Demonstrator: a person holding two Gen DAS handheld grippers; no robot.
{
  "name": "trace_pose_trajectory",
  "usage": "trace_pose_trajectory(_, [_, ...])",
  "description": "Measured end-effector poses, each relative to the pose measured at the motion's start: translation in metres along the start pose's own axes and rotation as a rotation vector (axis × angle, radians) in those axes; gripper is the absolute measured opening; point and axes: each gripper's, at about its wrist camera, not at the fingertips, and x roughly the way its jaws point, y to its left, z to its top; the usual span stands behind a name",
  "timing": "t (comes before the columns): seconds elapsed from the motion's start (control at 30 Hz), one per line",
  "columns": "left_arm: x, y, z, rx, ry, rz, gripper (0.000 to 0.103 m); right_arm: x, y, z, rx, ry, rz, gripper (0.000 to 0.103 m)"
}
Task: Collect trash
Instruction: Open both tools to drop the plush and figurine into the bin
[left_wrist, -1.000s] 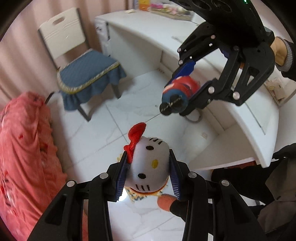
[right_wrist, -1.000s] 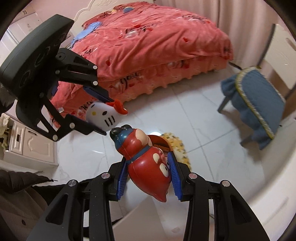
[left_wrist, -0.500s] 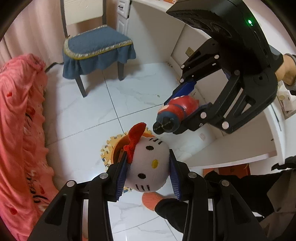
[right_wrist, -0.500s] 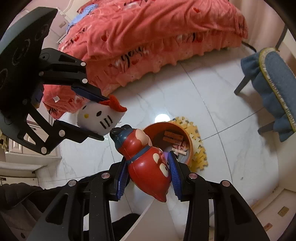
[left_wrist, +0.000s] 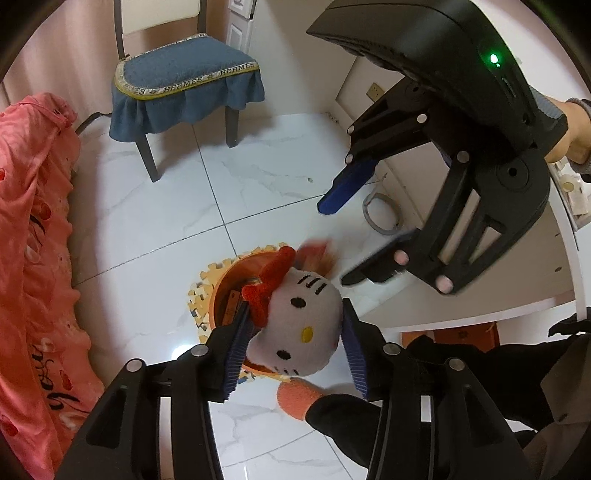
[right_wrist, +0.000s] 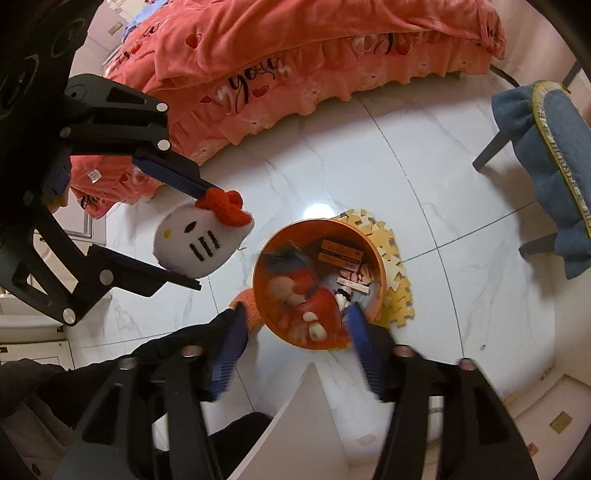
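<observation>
- Plush cat head (left_wrist: 295, 325), white with a red bow, black whiskers and a yellow nose, hanging above the near-left rim of the orange bin (right_wrist: 317, 222).
- Sitting between the blue pads of the left gripper (left_wrist: 295, 314), jaws just now easing apart, both pads touching the plush.
- Red toy figure (right_wrist: 314, 299) with a dark blue cap, blurred, lying inside the bin among small cartons (right_wrist: 340, 254).
- Right gripper (right_wrist: 295, 314) spread wide above the bin's near rim, jaws just now opening, nothing between them.
- Under the bin, a yellow foam puzzle mat (right_wrist: 399, 273) on white marble tiles.
- Around: pink bed (right_wrist: 295, 55) far, blue-cushioned chair (right_wrist: 554, 166) right, white desk edge (right_wrist: 295, 417) near, an orange slipper (right_wrist: 251, 306) touching the bin's left side.
- Count: two toys, one bin, one mat, one chair, two grippers.
</observation>
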Motion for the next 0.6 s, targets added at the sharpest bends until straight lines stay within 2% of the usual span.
trace_pose_trajectory(0.17, [0.001,0.0,0.001,0.003,0.016,0.003,0.053,-0.002,0.001,-0.001,-0.001,0.003,0.006,0.061])
trace_pose_trajectory(0.23, [0.001,-0.001,0.002,0.003,0.015,0.01,0.058,-0.006,0.001,-0.001,-0.003,-0.003,0.007,0.061])
trace_pose_trajectory(0.6, [-0.021,-0.012,0.012,0.028,0.002,0.041,0.058,-0.038,0.008,-0.005,0.0,-0.035,-0.01,0.061])
